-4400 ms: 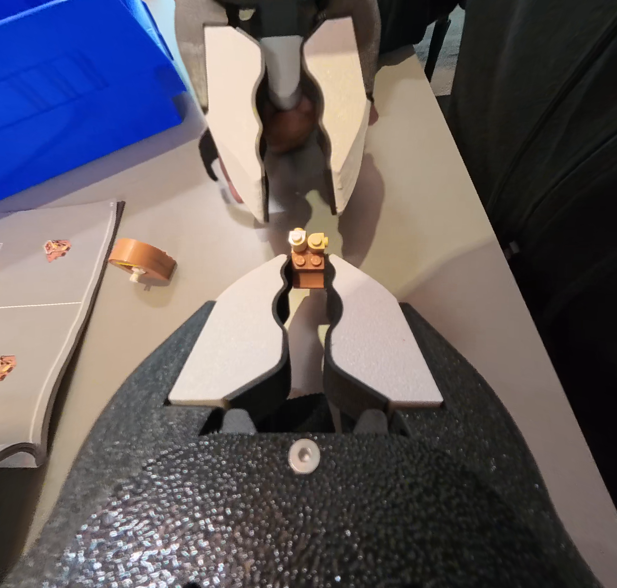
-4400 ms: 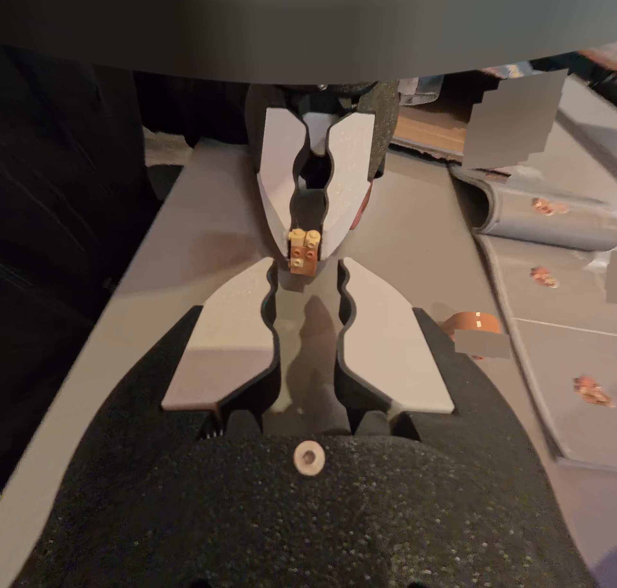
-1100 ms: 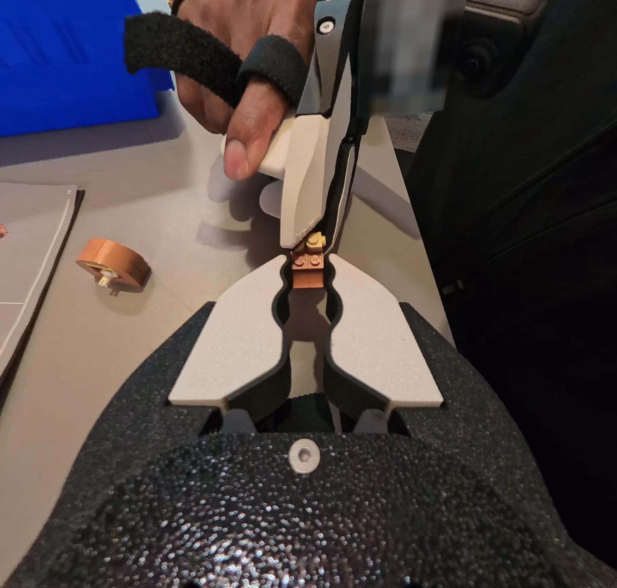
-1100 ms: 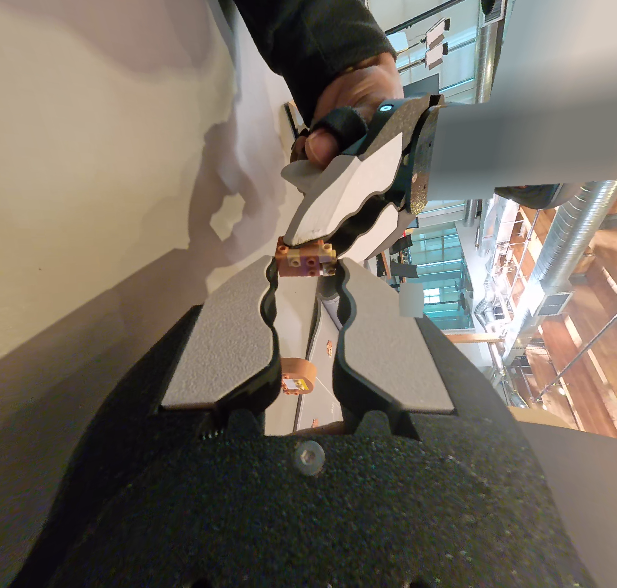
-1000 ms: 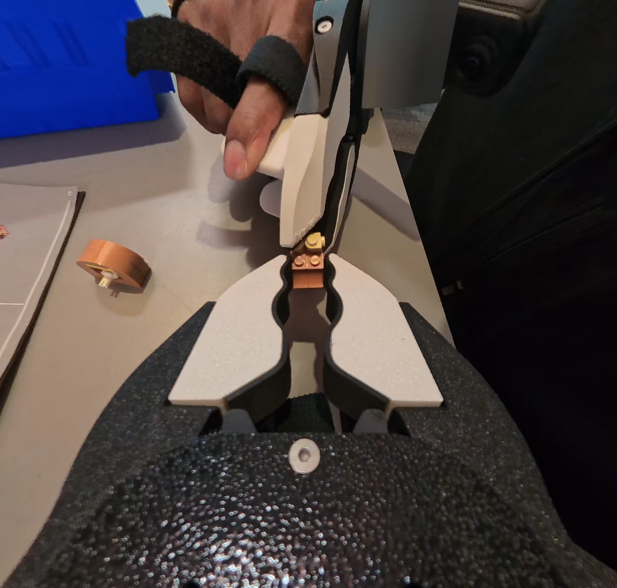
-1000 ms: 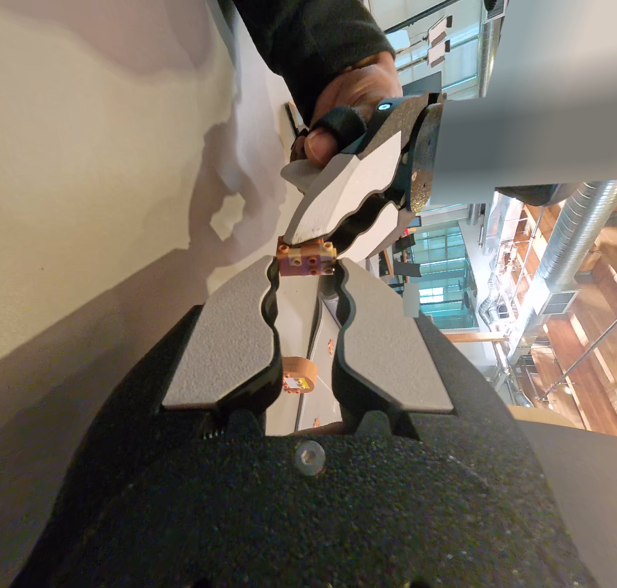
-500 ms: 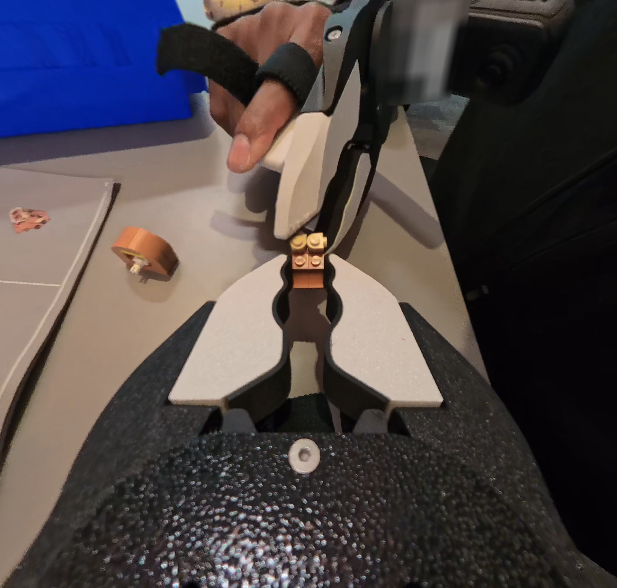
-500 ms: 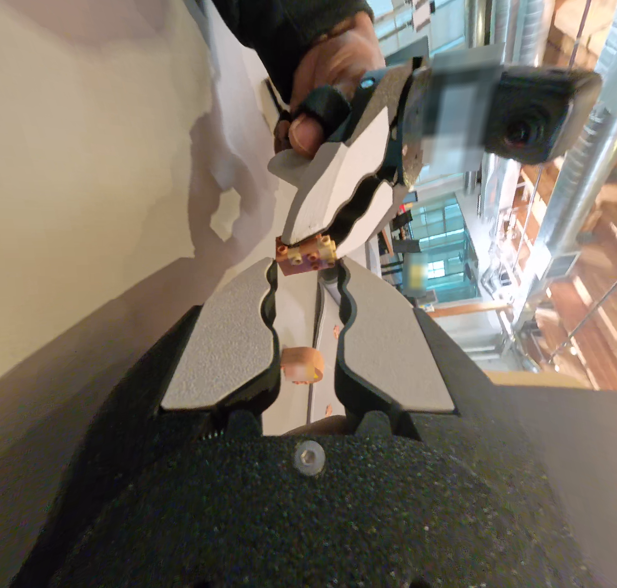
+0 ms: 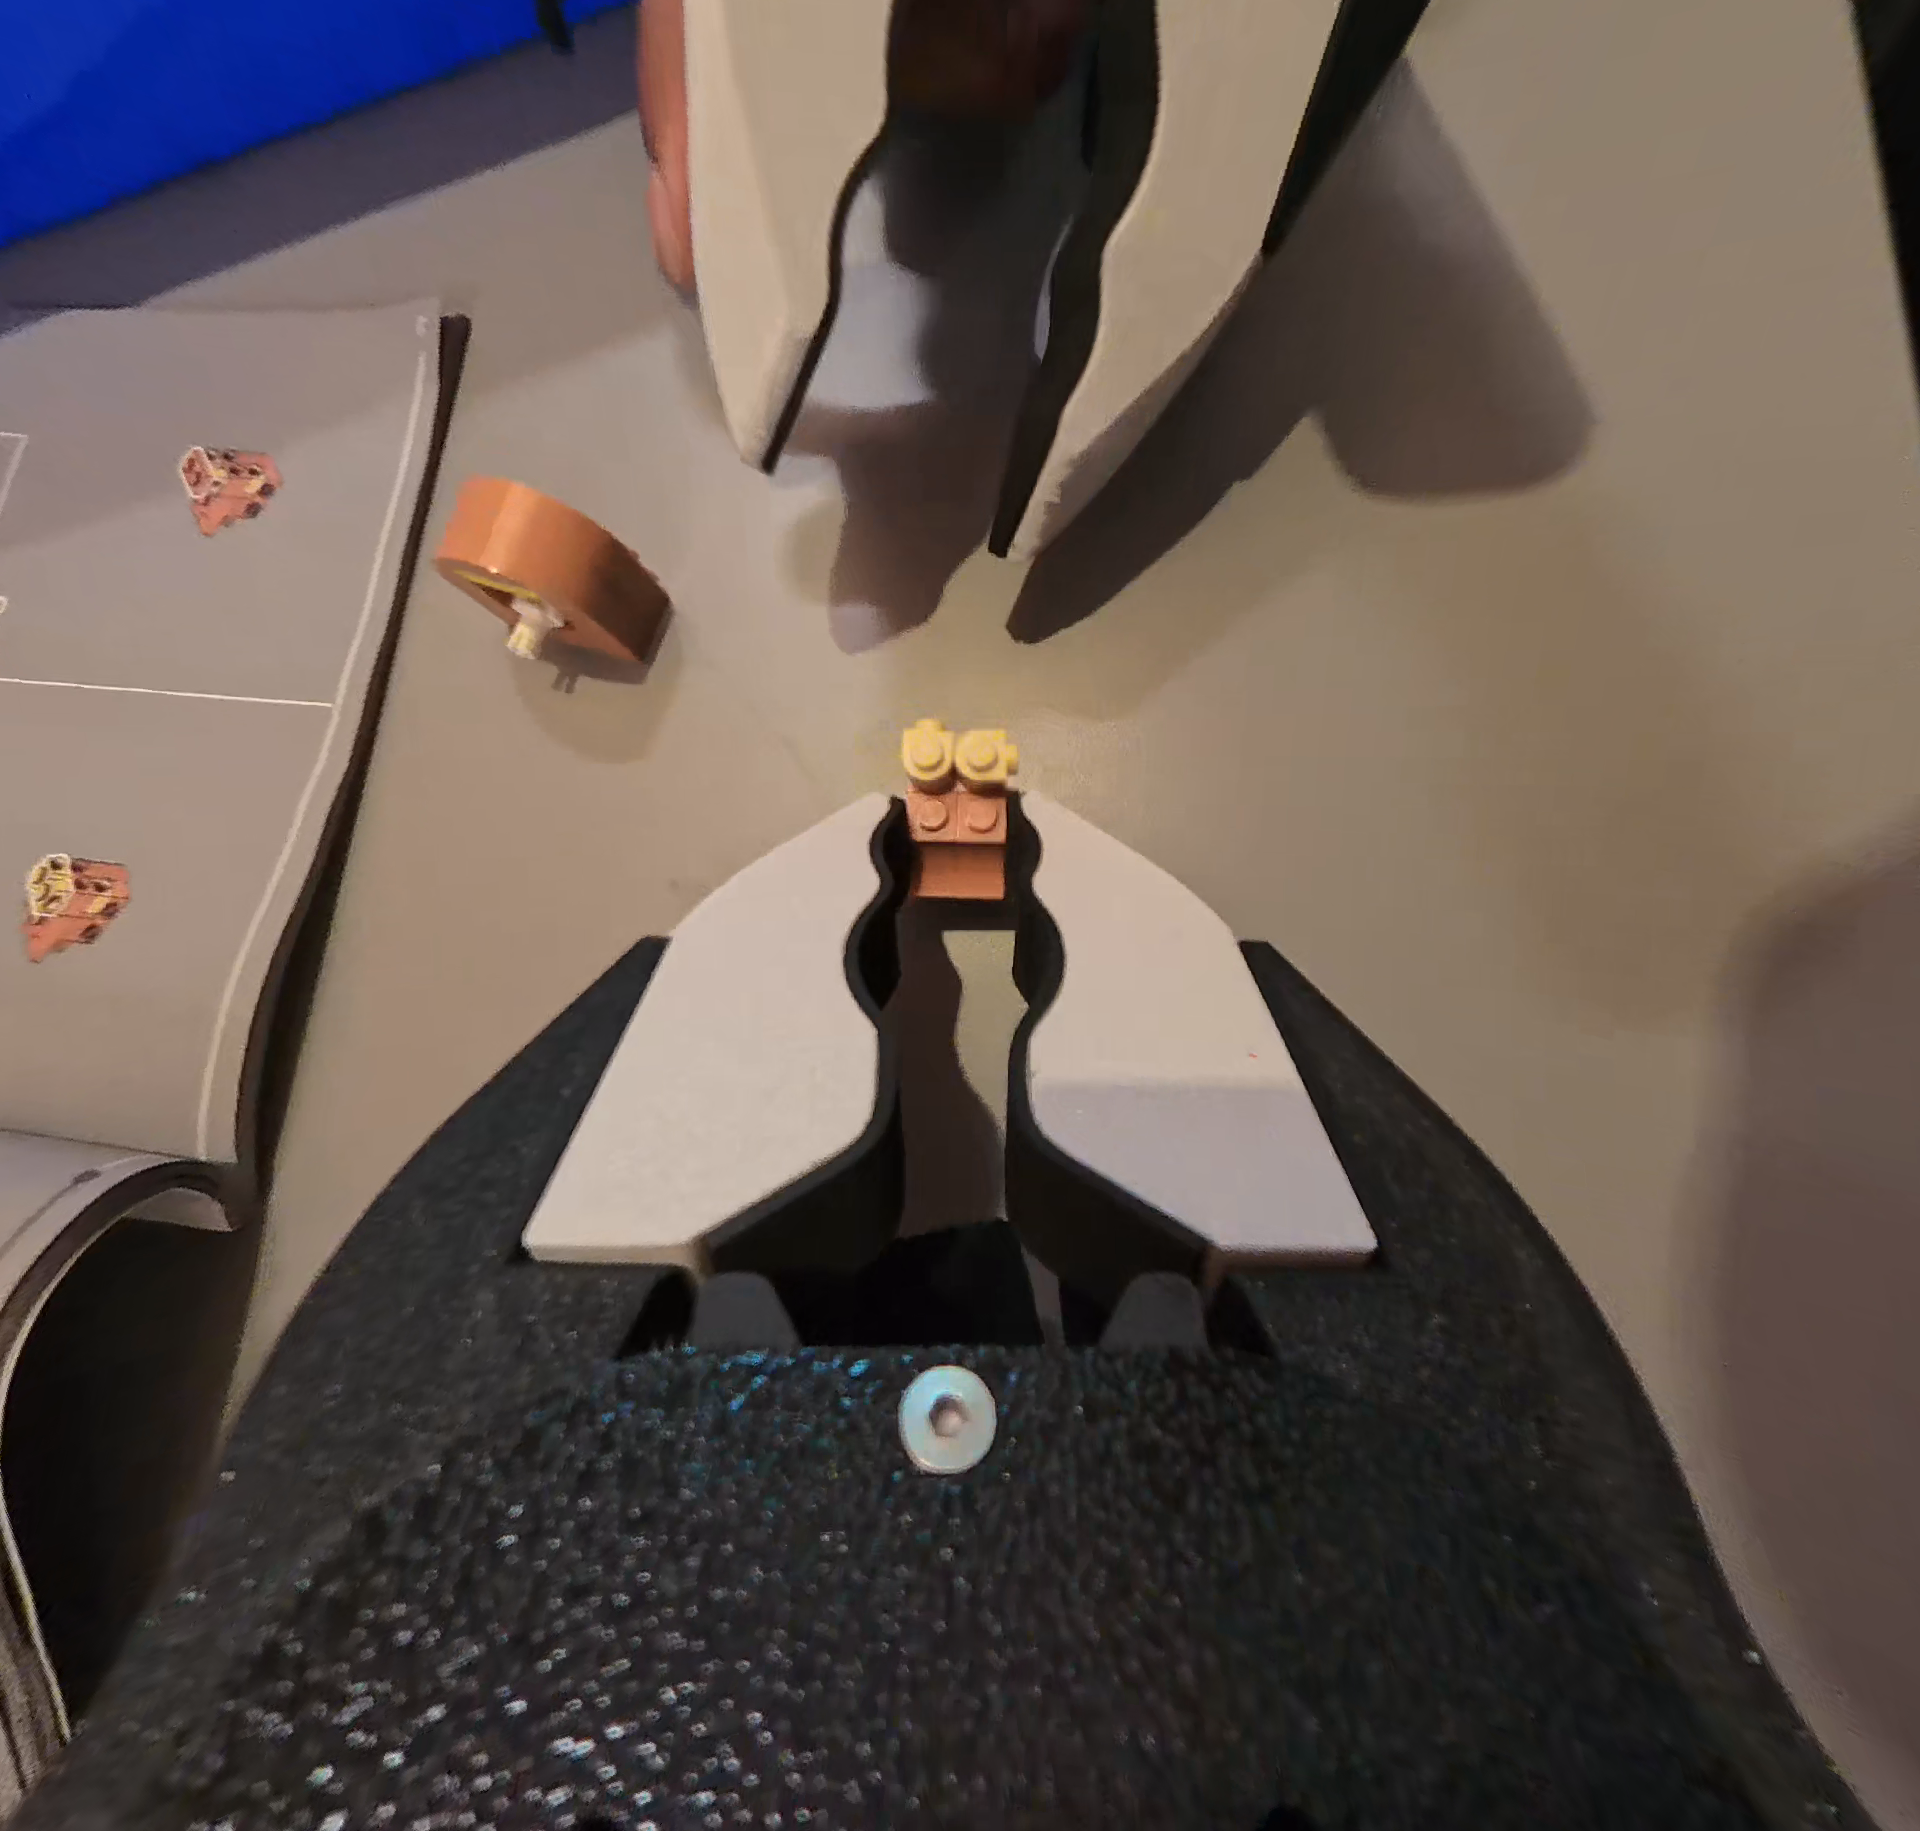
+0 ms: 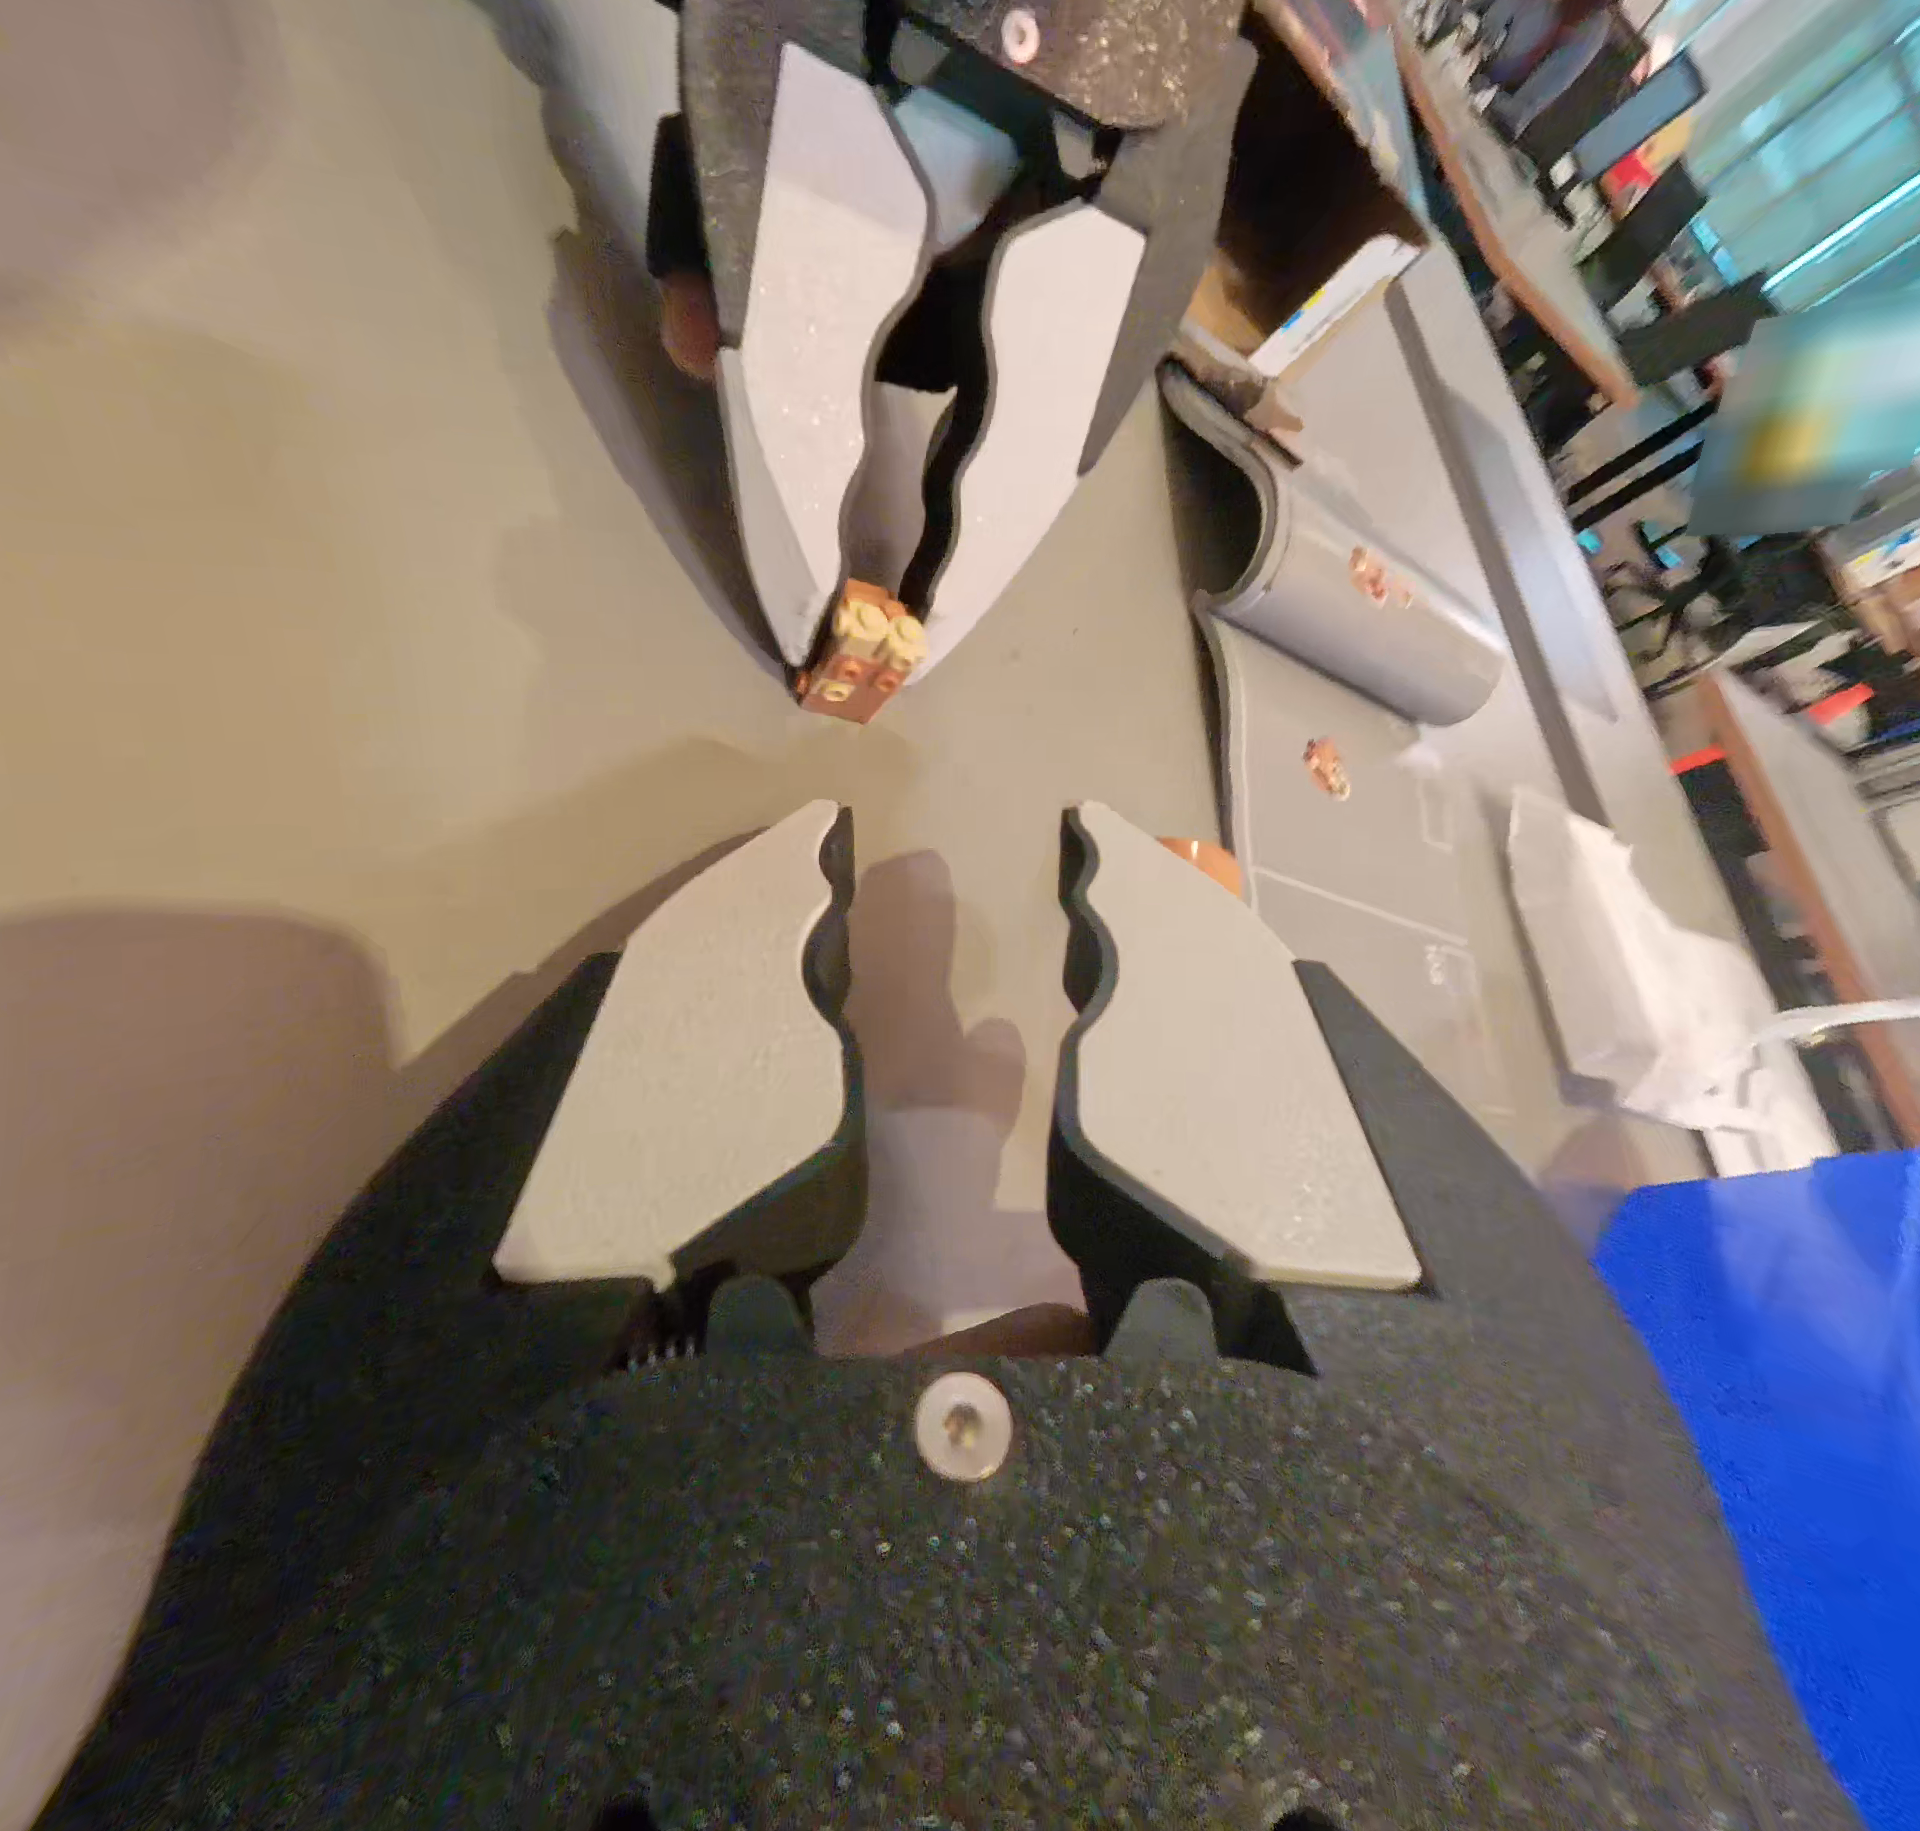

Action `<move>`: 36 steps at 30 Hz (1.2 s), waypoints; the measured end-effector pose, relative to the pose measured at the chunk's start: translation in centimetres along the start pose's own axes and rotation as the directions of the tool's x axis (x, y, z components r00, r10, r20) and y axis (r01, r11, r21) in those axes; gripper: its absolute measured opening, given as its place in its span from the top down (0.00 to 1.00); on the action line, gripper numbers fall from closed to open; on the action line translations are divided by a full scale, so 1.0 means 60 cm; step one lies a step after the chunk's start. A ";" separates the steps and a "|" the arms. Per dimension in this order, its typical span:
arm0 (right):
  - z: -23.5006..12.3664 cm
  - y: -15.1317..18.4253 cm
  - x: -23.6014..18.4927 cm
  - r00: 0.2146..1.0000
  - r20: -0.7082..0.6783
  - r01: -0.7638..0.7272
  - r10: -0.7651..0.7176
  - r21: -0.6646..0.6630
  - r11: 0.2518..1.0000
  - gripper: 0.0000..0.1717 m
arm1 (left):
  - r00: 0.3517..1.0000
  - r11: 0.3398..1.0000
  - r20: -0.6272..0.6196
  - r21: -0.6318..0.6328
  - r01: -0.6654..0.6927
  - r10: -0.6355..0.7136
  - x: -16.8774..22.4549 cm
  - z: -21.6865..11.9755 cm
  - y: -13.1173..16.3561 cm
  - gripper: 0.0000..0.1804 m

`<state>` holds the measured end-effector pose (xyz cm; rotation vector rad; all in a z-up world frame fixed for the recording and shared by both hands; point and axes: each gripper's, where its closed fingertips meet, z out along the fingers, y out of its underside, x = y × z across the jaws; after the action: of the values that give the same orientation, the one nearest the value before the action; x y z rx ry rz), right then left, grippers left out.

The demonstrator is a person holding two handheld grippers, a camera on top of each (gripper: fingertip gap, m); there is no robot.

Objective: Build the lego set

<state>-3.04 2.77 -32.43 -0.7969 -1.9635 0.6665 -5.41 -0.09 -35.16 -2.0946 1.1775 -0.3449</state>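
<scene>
Now left fingers (image 9: 1081, 846) clamp the brown-and-yellow brick stack (image 9: 958, 825); right fingers (image 10: 748, 908) spread, bare.

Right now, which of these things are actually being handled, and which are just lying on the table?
Handled: small brown-and-tan toy-brick assembly, pinched in the left gripper; open, empty right gripper facing it.

Lying about: round brown disc-shaped piece, grey open instruction booklet, blue plastic bin, crumpled clear plastic bag.

Two grippers (image 9: 957, 807) (image 10: 956, 825) – one brick cluster (image 9: 957, 815) – one brown disc (image 9: 551, 581) – one booklet (image 9: 187, 701).
</scene>
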 end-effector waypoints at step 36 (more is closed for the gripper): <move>-0.016 0.025 0.053 0.928 -0.001 -0.371 0.371 0.003 0.928 0.88 | 0.985 0.881 -0.027 0.445 0.164 -0.170 -0.063 -0.060 -0.069 0.90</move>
<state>-3.06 6.23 -31.37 -1.1838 -1.8238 0.8883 -6.78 2.84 -29.34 -1.7872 0.8130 -0.6195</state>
